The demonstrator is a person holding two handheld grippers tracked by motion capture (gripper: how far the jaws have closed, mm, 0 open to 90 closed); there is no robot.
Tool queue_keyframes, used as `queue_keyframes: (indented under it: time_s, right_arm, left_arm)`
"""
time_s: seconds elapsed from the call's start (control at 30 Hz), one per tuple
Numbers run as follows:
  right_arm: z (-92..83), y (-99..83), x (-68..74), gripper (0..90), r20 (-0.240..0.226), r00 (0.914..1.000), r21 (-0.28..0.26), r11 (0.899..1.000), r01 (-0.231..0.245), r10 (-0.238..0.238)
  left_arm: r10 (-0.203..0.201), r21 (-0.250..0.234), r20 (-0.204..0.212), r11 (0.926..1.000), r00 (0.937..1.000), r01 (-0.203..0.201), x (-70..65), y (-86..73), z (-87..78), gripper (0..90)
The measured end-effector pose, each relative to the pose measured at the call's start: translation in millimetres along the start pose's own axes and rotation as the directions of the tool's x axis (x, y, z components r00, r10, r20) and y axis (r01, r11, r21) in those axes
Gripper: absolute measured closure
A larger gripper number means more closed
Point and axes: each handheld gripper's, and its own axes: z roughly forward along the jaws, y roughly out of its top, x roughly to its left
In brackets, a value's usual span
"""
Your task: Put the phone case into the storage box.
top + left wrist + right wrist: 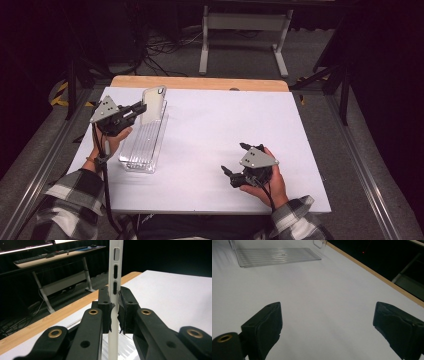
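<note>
A white phone case (153,104) stands upright on edge at the far left of the table, over the far end of a clear ribbed plastic tray (145,145). My left gripper (141,108) is shut on the case's side. In the left gripper view the pads clamp the thin case (115,270) just below its button slots, with the left gripper (114,307) centred on it. My right gripper (234,157) rests low near the front right, open with its jaws wide apart. In the right gripper view the right gripper (327,322) holds nothing, and the tray (274,256) lies farther off.
The white table top (225,130) has a wooden strip (200,82) along its far edge. Beyond the table stand a grey frame (245,30) and loose cables on the floor. Metal rails run along both sides of the table.
</note>
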Motion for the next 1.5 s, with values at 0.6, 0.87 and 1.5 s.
queue_keyframes:
  time_s: [0.6, 0.87, 1.5]
  right_arm:
    - [-5.9, -10.5, -2.2, 9.8, 0.022, 0.9995, 0.036, 0.999, -0.025, 0.025]
    - [-6.1, -13.0, -2.3, 10.1, 0.021, 0.9994, 0.046, 0.999, -0.028, 0.027]
    - [-3.7, -14.1, -1.1, 11.8, 0.008, 0.9997, 0.065, 0.998, -0.023, 0.023]
  left_arm:
    - [-0.031, 0.053, 0.003, 0.9981, 0.9995, 0.031, 28.6, -6.6, 35.6, 81.6]
    - [-0.032, 0.061, -0.003, 0.9976, 0.9995, 0.032, 36.4, -11.5, 46.3, 81.6]
    - [-0.063, 0.09, -0.012, 0.9939, 0.998, 0.063, 47.7, -30.1, 58.8, 81.6]
